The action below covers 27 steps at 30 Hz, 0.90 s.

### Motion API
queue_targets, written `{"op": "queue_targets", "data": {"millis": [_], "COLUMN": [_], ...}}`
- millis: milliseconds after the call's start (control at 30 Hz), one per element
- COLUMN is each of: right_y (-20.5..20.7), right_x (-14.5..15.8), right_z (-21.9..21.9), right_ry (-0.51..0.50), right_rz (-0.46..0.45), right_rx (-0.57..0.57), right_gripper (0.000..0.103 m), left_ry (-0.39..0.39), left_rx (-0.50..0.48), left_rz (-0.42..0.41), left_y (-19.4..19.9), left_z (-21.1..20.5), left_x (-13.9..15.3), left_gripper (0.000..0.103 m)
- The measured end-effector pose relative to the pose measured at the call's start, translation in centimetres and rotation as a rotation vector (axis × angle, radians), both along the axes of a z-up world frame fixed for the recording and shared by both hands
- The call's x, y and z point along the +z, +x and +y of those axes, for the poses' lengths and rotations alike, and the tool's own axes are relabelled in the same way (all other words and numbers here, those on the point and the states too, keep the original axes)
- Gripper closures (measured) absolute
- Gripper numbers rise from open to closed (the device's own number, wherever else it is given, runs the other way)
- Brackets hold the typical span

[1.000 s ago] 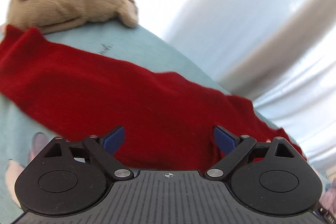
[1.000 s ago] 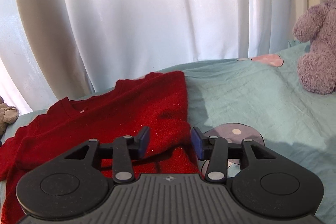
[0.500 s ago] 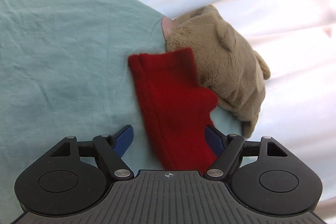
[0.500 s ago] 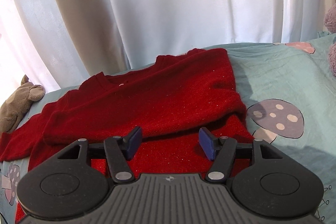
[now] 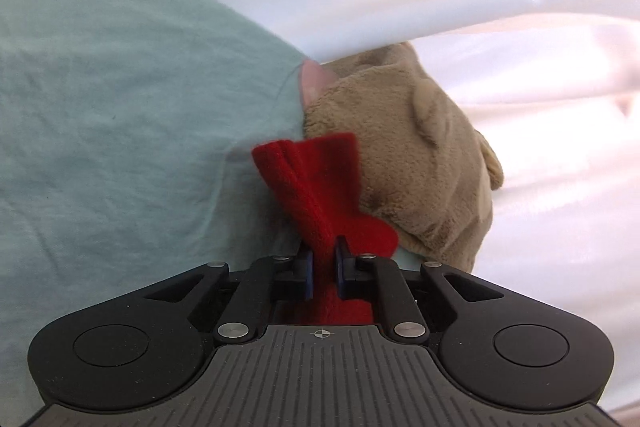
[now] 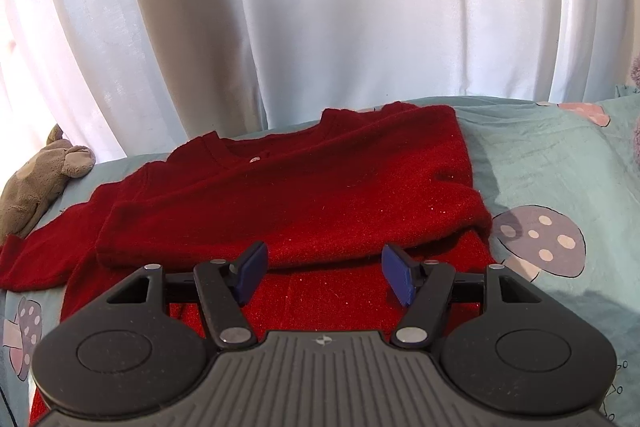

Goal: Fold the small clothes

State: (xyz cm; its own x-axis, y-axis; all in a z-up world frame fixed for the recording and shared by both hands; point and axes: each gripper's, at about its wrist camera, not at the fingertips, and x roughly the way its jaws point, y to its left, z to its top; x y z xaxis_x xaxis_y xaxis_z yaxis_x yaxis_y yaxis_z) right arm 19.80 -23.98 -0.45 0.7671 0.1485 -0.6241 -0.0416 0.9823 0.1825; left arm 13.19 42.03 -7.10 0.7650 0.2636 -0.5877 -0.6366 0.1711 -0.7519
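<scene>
A small red sweater point(image 6: 304, 195) lies on the teal bedsheet point(image 6: 552, 163), its right sleeve folded across the body. Its left sleeve stretches out to the left point(image 6: 28, 259). In the left wrist view my left gripper point(image 5: 322, 259) is shut on that red sleeve point(image 5: 316, 183) near its cuff, which lies against a tan plush toy point(image 5: 404, 163). My right gripper point(image 6: 324, 277) is open and empty, hovering just above the sweater's lower body.
The tan plush toy also shows at the left in the right wrist view point(image 6: 36, 183). White curtains point(image 6: 320, 7) hang close behind the bed. The sheet has mushroom prints point(image 6: 540, 247). A purple plush edge point(image 6: 635, 131) shows at far right.
My left gripper has closed on the red sleeve, which is now bunched between the fingers. My right gripper has opened wider and drawn back from the sweater.
</scene>
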Motion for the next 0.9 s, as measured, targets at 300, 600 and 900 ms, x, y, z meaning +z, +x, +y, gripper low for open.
{"op": "queue_targets", "data": {"millis": [300,600,900], "right_y": [-0.5,-1.7,0.2], "right_x": [0.9,1.4,1.1], "right_z": [0.4,-0.9,-1.7], "right_ry": [0.025,0.056,0.187], "right_rz": [-0.034,-0.056,-0.008], "right_rx": [0.000,-0.009,0.065], "right_gripper": [0.039,0.039,0.039], "left_ry": [0.420,0.649,0.711], "left_rx": [-0.399,-0.971,-0.920], "left_rz": [-0.109,-0.052,0.198], "left_y": [4.9,10.8,8.0], "left_z": [-12.8,-34.3,-33.9], "left_x": [12.7,10.0,5.3], "left_gripper": [0.092,0.058,0.036]}}
